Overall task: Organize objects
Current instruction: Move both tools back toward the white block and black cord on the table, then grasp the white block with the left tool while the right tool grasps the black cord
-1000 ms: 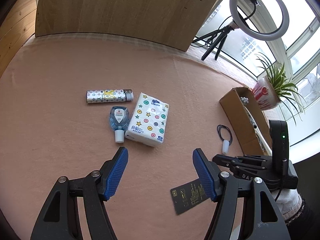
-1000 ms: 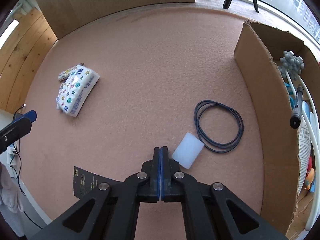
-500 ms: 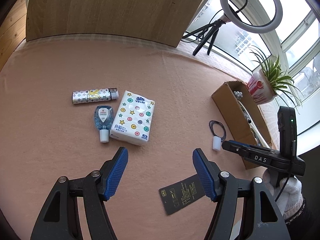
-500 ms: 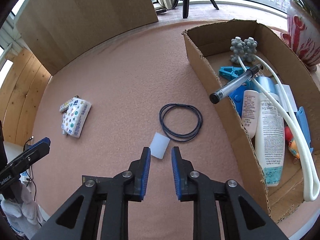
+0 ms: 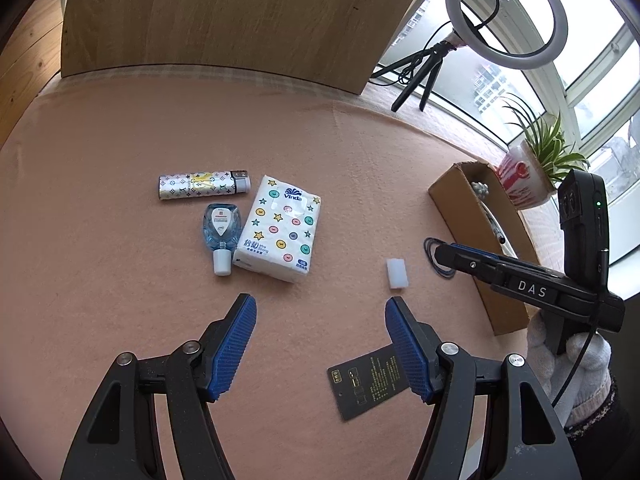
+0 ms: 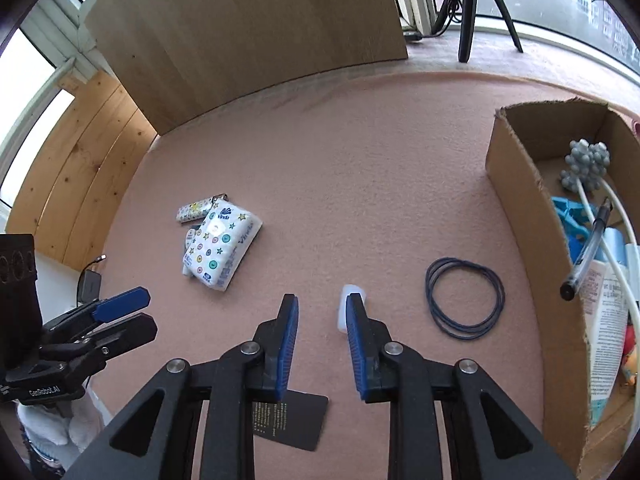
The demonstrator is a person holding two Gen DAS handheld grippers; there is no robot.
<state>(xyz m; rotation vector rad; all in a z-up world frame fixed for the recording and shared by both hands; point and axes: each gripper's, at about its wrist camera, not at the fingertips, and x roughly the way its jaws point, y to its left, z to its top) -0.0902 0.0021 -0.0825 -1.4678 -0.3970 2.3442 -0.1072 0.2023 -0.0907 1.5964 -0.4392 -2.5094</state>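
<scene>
Two pairs of tongs hang over the pink felt-covered table (image 5: 120,160), both with nothing between the blue pads. The right tongs (image 6: 322,344) have just been opening and stand a little apart above the small white translucent block (image 6: 347,300), whose near half the right pad covers; this looks like lining up for a pick. The left tongs (image 5: 320,344) stand wide apart, seemingly waiting, aimed towards the star-and-button printed tissue pack (image 5: 280,228), the small blue clear bottle with a white cap (image 5: 221,232) and the patterned silver lighter (image 5: 204,186), all lying close together. A black printed card (image 5: 372,384) lies partly under the pads. The dark blue looped bands (image 6: 464,298) lie beside the open brown cardboard box (image 6: 516,200), probably the collecting place; its contents run off the frame edge.
</scene>
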